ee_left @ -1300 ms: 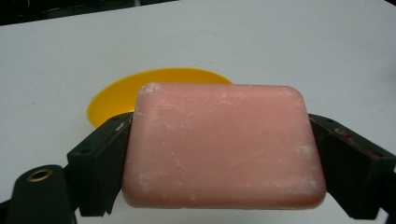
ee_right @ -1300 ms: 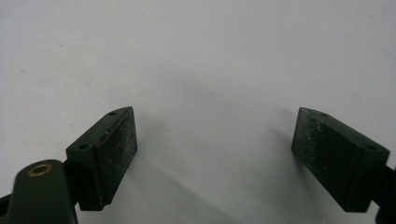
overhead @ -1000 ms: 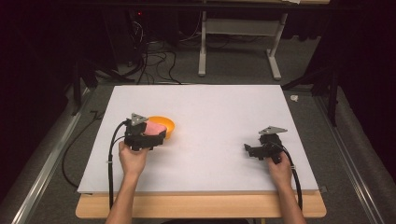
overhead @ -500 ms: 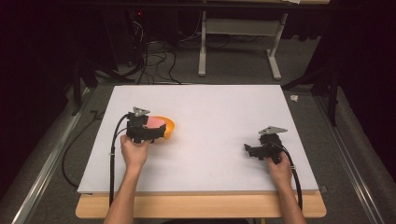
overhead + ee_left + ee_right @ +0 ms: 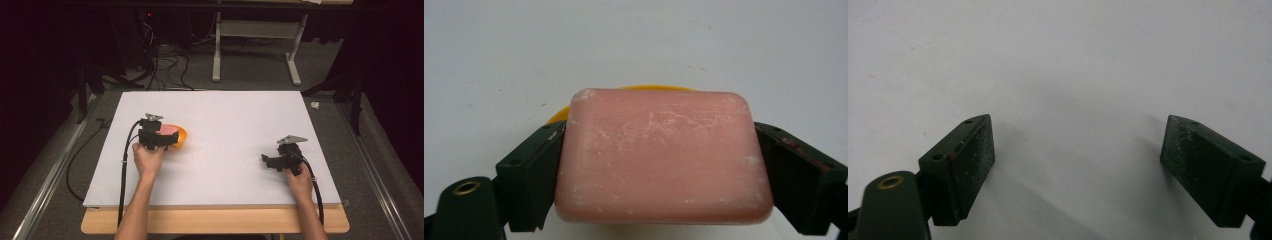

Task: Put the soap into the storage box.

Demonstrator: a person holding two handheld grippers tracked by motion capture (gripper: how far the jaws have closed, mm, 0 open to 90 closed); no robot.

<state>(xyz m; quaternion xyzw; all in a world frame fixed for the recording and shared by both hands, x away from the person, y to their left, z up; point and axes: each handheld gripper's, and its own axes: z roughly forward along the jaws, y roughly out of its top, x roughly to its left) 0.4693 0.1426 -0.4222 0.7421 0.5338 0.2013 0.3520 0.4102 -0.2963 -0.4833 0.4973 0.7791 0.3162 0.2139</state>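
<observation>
1. The white table (image 5: 235,125) is broad and mostly bare, so the path is free on every side.
2. The yellow dish (image 5: 179,134) sits left of centre, directly under the load; judged, the step is lifting from it or settling into it, so keep the travel vertical and slow.
3. The left gripper (image 5: 159,140) clamps the pink soap bar (image 5: 663,156) by its short ends; keep the bar level, since soap slips.
4. The right gripper (image 5: 274,161) rests well apart, jaws spread wide, holding nothing.
</observation>
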